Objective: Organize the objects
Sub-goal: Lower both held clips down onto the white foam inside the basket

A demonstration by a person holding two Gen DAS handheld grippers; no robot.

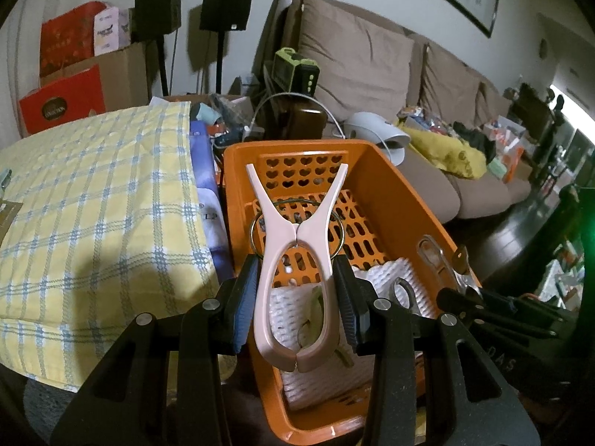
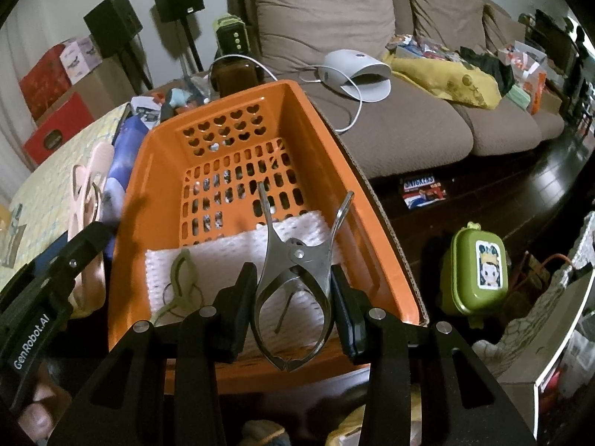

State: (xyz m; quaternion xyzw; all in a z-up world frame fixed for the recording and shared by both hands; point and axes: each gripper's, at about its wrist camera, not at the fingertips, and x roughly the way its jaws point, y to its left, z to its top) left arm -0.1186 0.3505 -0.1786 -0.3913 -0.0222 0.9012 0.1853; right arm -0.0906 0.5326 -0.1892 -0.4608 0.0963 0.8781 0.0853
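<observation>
The left gripper (image 1: 295, 293) holds a pink clothes peg (image 1: 296, 260), the right gripper (image 2: 293, 297) a metal clip (image 2: 293, 290); lower both into the orange basket (image 2: 372, 193), beside the white foam mesh (image 2: 223, 260), before releasing.

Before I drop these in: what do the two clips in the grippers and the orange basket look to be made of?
Pink clip in the left gripper: matte plastic by its soft, even colour, with a wire ring spring. Silver clip in the right gripper: polished metal, bright glints and a rivet at the pivot. Orange basket: glossy moulded plastic, with heart and slot cut-outs.
</observation>
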